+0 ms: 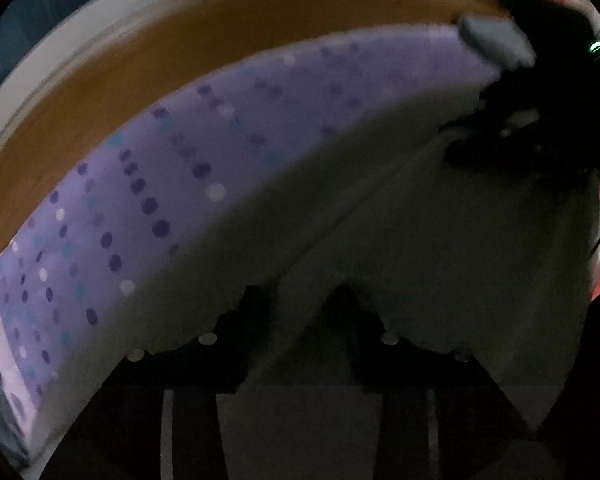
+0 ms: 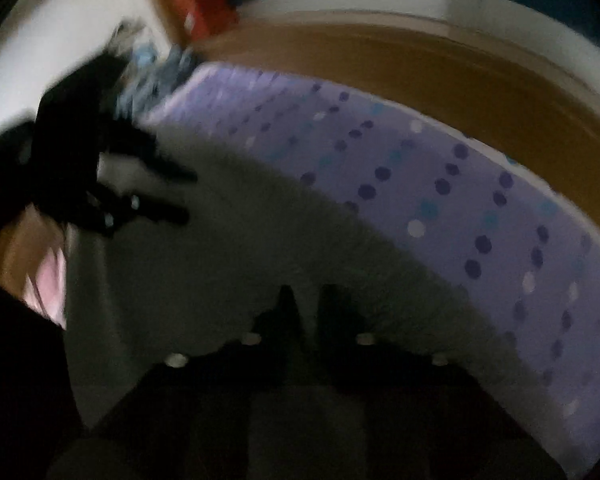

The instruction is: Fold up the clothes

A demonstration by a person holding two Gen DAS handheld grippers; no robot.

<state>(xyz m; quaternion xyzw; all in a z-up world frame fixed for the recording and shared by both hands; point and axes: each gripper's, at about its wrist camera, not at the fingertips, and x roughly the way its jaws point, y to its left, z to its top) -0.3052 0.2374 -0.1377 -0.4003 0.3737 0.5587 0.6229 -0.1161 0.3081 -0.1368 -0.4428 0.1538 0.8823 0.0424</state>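
Left wrist view: the left gripper (image 1: 300, 300) pinches the near edge of the pale garment (image 1: 380, 208) lying on the dotted purple sheet (image 1: 172, 184).

Right wrist view: the right gripper (image 2: 304, 304), fingers nearly together, apparently nips that same edge. Likely a fold's start; next, lift both evenly.

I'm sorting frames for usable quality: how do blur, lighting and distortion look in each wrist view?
Left wrist view: fisheye bends the dotted purple cover into an arc; the grey garment is dim and shadowed, the other tongs a smeared black shape. Right wrist view: stronger motion blur, worst at upper left around the red object; the wooden floor is brighter.
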